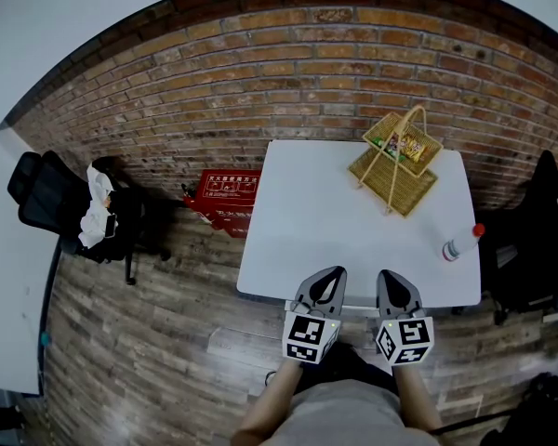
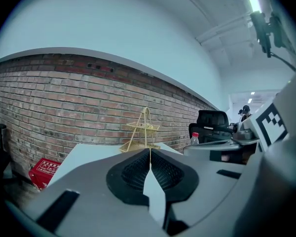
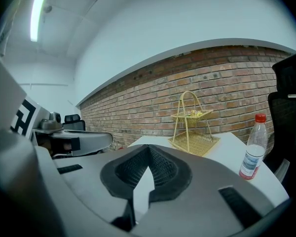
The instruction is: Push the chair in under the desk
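Note:
A white desk (image 1: 307, 212) stands against a brick wall. A black office chair (image 1: 60, 203) with a white cloth draped on it stands well off to the desk's left, turned away. A second black chair (image 1: 530, 240) stands close to the desk's right side and also shows in the right gripper view (image 3: 288, 107). My left gripper (image 1: 331, 271) and right gripper (image 1: 391, 276) are side by side over the desk's near edge, both shut with nothing between the jaws. Each gripper view looks across the desk top (image 2: 89, 154) (image 3: 227, 142) past shut jaws (image 2: 149, 151) (image 3: 149, 147).
A two-tier wicker basket (image 1: 397, 161) stands at the desk's far right, and a plastic bottle with a red cap (image 1: 461, 243) near its right edge. A red box (image 1: 228, 198) lies on the wooden floor by the wall, left of the desk.

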